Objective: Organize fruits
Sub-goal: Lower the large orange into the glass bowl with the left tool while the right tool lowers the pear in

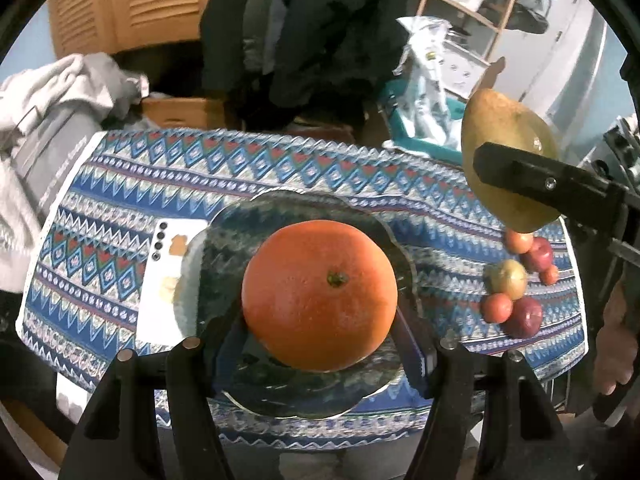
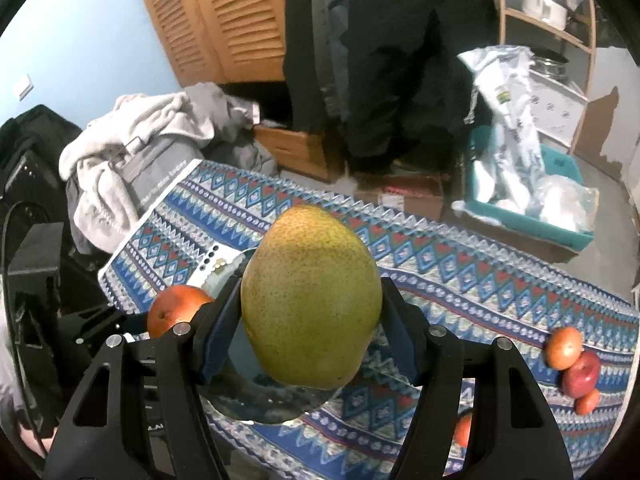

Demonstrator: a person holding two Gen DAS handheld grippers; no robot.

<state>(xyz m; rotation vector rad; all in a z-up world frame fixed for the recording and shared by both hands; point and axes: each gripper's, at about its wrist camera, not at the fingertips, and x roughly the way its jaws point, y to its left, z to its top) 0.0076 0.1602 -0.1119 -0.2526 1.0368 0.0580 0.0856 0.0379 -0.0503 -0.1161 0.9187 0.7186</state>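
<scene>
Since the orange point(image 1: 320, 295) hangs right over the dark plate point(image 1: 280, 208) with our left tongs point(image 1: 316, 344) clamped partway shut on it, that hand's got the short drop. Our pear point(image 2: 311, 296) sits stem-end up in the right tongs point(image 2: 310, 328), gripped too, off the plate's right edge above the surface point(image 1: 120, 184).

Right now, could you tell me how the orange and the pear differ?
The orange is round and deep orange; the pear is egg-shaped, yellow-green and speckled. The orange sits in the left gripper over the dark plate; the pear is in the right gripper, off to the plate's side. Both are clamped between the pads, above the table.
</scene>
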